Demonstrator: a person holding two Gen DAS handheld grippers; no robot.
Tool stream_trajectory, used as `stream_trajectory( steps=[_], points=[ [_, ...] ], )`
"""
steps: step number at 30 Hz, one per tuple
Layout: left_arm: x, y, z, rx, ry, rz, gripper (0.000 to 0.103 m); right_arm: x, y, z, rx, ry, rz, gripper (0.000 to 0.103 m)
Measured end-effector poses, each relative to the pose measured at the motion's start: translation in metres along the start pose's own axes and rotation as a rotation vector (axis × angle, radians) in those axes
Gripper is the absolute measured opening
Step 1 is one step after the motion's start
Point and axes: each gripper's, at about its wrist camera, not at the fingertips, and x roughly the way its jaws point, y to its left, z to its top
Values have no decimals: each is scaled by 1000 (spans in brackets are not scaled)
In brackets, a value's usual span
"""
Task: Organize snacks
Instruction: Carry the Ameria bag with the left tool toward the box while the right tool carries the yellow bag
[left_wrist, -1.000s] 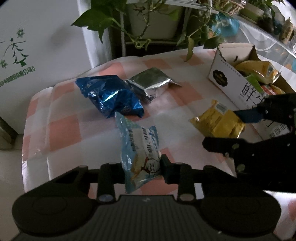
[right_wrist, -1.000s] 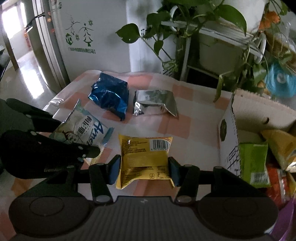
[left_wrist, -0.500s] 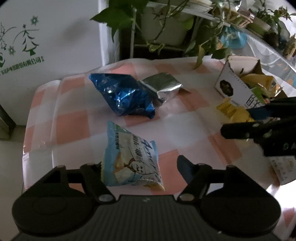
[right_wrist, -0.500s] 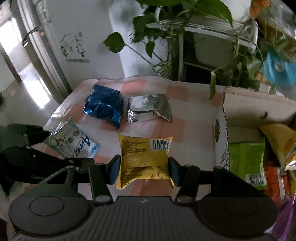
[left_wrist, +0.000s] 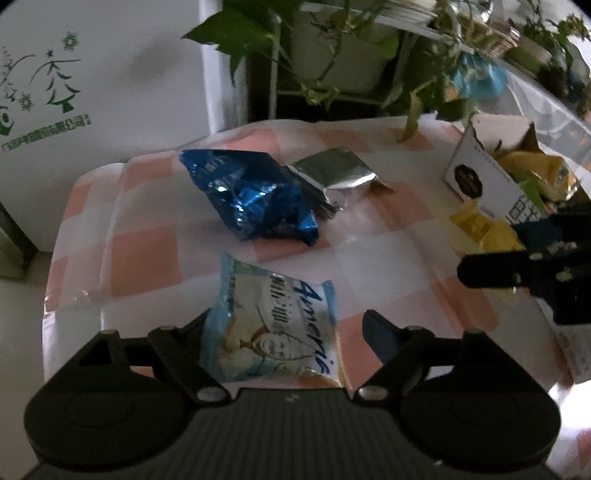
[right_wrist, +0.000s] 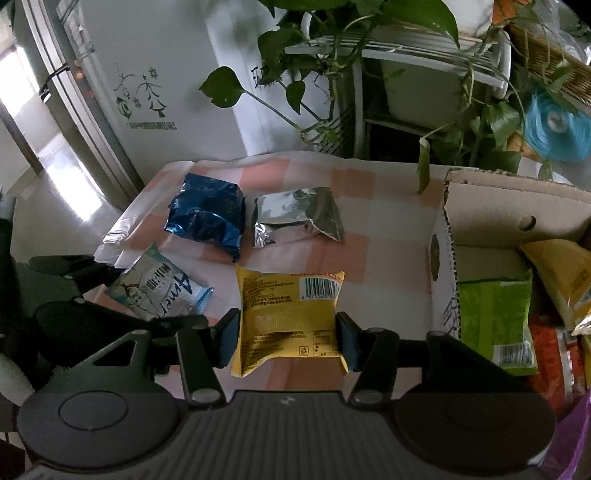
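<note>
"Ameri" on pale blue packet (left_wrist: 273, 325), barcode on yellow packet (right_wrist: 291, 317)

The left gripper (left_wrist: 288, 325) has just opened its jaws; the pale blue snack packet (left_wrist: 273, 328) lies flat on the checked bench (left_wrist: 147, 254) between them, its right edge clear of the pad. Beyond that packet sit a crumpled blue bag (left_wrist: 255, 195) and a silver pouch (left_wrist: 336, 173).
</note>
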Motion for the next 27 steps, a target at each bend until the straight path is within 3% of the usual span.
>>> stream_trajectory(
  steps=[2, 6, 7, 12, 27],
  points=[
    [1, 4, 0, -23, 1, -2, 63, 0, 1, 0, -3, 0, 3, 61],
    [-2, 7, 2, -54, -19, -10, 27, 1, 2, 0, -11, 6, 7, 61],
    [-4, 6, 2, -57, -24, -9, 23, 2, 2, 0, -10, 7, 8, 61],
    [-12, 2, 2, -68, -47, -5, 15, -1, 2, 1, -16, -3, 15, 61],
    [-48, -12, 0, -45, -109, 1, 14, -15, 5, 3, -31, -48, 25, 61]
  ],
)
